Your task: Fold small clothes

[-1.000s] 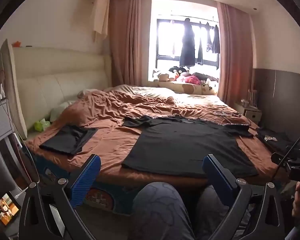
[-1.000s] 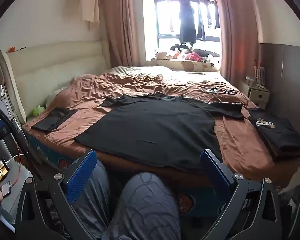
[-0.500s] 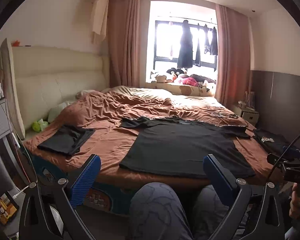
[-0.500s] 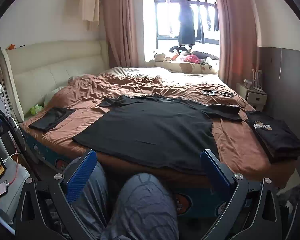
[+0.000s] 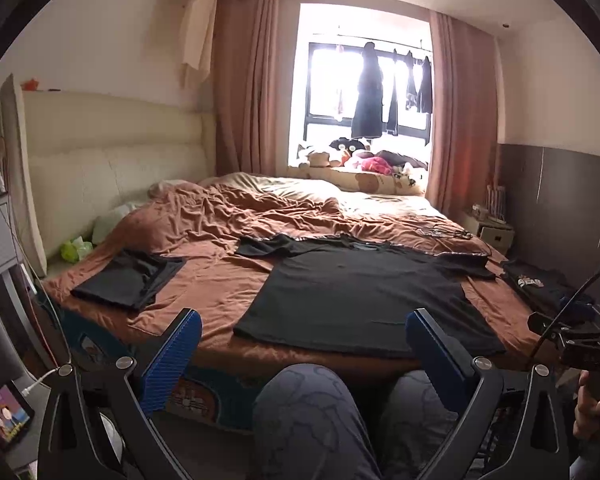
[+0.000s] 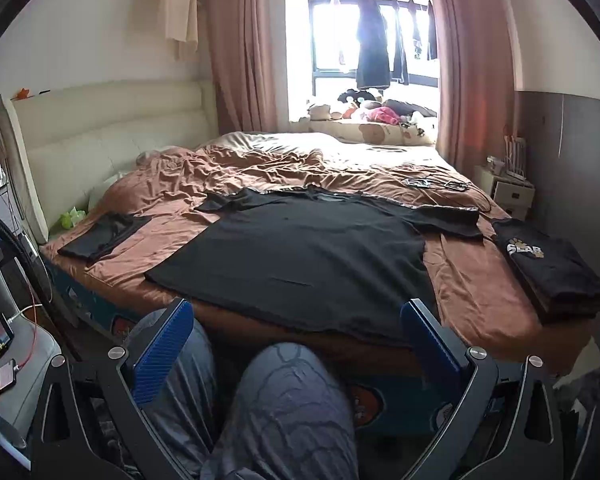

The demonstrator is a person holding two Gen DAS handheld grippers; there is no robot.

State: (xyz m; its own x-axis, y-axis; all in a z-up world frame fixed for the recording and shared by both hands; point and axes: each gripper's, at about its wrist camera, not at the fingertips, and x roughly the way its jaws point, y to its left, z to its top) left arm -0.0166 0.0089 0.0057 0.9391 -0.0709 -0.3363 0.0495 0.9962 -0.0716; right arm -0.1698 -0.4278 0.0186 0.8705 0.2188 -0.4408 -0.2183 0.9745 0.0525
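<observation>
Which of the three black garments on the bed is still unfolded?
The middle shirt, spread flat with sleeves out; the left one and the printed right one are folded.

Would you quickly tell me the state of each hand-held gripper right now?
Left hand-held gripper: open, holding nothing, short of the black T-shirt.
Right hand-held gripper: open, holding nothing.
</observation>
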